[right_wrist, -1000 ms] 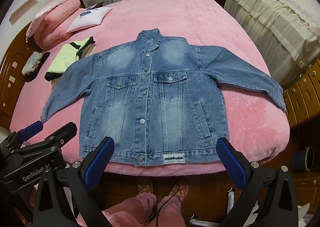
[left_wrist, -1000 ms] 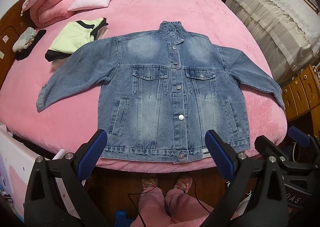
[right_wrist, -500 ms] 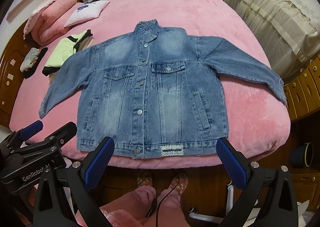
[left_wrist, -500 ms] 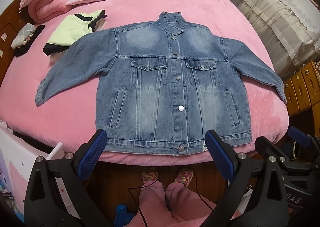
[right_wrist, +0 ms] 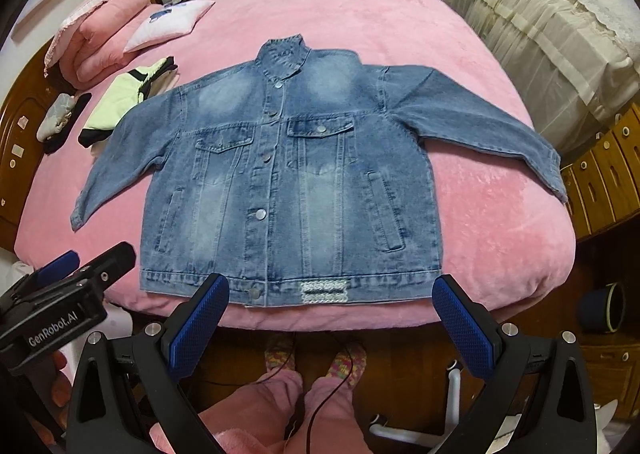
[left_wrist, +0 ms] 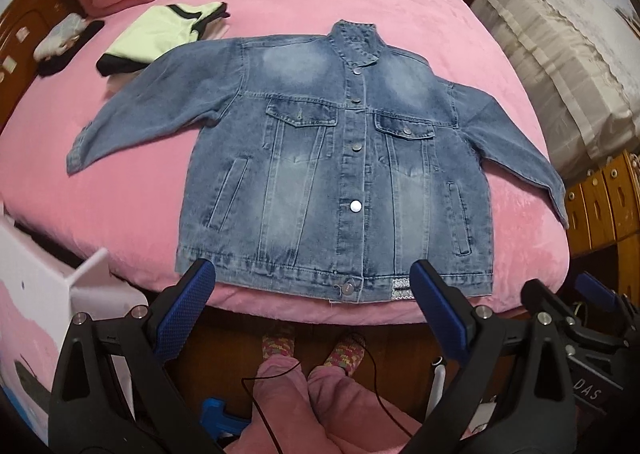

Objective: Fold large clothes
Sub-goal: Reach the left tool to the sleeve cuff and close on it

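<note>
Denim jacket (left_wrist: 340, 174) flat, front up, collar pointing away, hem w/ both tongs (left_wrist: 312, 294) (right_wrist: 330, 300) apart, empty.

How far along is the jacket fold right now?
Done: the denim jacket lies spread flat, buttoned, front up on the pink bed. In hand: nothing; the left claw and right claw hover open near the hem. Left: every fold, since both sleeves are still spread out.
</note>
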### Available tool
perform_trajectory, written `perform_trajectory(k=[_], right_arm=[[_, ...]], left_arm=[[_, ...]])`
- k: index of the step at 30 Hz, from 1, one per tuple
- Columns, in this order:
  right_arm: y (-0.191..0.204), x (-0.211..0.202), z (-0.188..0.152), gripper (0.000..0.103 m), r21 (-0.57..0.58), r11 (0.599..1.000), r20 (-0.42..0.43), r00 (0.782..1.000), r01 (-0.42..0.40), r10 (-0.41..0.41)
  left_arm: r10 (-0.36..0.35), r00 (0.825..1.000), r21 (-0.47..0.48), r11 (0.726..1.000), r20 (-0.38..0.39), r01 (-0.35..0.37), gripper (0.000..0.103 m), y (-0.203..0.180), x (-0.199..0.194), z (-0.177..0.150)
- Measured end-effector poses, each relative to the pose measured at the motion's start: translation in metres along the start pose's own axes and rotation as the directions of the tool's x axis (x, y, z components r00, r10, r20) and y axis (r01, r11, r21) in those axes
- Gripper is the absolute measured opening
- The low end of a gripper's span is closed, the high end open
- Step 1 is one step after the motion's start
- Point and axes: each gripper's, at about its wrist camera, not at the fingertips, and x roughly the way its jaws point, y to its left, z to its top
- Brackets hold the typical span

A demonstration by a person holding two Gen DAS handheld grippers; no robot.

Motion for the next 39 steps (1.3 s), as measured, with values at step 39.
perform_trajectory(k=[39], right_arm=[[0.230,0.109,0.071,0.103,-0.276,0.960,0.007,0.998,-0.054,0.058]], left_arm=[[0.040,0.989,-0.775,0.617,-0.140,-0.135,0.097,0.371,0.151,0.057]])
